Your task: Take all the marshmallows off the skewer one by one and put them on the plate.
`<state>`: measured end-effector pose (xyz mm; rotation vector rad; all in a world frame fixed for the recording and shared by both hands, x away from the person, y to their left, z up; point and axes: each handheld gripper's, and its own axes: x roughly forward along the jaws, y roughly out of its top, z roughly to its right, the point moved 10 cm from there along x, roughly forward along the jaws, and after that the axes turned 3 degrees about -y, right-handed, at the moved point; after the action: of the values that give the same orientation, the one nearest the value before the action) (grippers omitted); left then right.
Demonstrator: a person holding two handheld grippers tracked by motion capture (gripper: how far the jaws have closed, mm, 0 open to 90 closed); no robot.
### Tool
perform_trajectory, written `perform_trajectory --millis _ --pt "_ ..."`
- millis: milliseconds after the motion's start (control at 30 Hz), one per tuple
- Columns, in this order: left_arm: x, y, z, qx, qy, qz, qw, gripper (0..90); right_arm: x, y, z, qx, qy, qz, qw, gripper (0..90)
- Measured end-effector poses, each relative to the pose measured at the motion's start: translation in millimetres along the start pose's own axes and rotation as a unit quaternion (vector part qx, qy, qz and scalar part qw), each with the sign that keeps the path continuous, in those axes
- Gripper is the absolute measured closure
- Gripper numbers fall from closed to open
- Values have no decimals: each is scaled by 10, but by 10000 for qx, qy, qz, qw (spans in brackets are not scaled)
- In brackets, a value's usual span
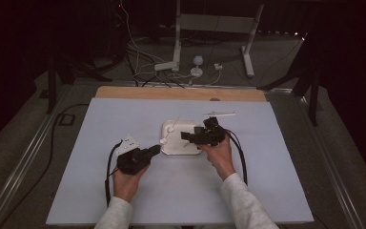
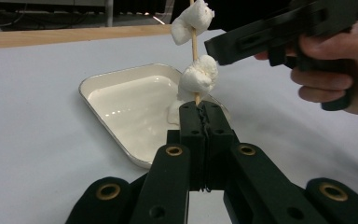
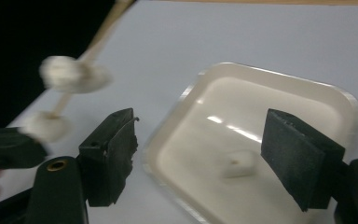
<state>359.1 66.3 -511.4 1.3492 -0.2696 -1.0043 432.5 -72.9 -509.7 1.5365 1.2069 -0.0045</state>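
Skewer (image 2: pixel 195 44) stands near upright, its lower end clamped in the left gripper (image 2: pixel 201 116) with jaws fully closed, two marshmallows threaded on it. Right gripper (image 3: pixel 198 154), jaws wide and empty, hangs over the tray (image 3: pixel 270 84), where one loose marshmallow (image 3: pixel 237 164) seems to lie directly between them.

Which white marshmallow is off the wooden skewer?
The white marshmallow lying loose in the white square tray; the other two are threaded on the wooden skewer.

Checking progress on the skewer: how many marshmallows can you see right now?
3. Two sit on the skewer in the left claw: upper marshmallow, lower marshmallow. One loose marshmallow lies in the white tray.
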Motion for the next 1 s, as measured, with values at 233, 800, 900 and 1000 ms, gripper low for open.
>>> perform_trajectory --millis 233,800,900,1000 --pt "3 -2 3 13 1 -6 10000 900 -30 13 -255 -17 470 66 9989 290" --pt "60 -29 61 126 -2 -92 9999 900 81 97 -562 354 1132 49 9929 526" --pt "72 -33 76 156 -23 -103 9998 900 99 107 -588 407 1178 48 9922 601" --pt "79 -39 81 158 -24 -119 9998 900 109 107 -623 399 1222 58 9917 688"
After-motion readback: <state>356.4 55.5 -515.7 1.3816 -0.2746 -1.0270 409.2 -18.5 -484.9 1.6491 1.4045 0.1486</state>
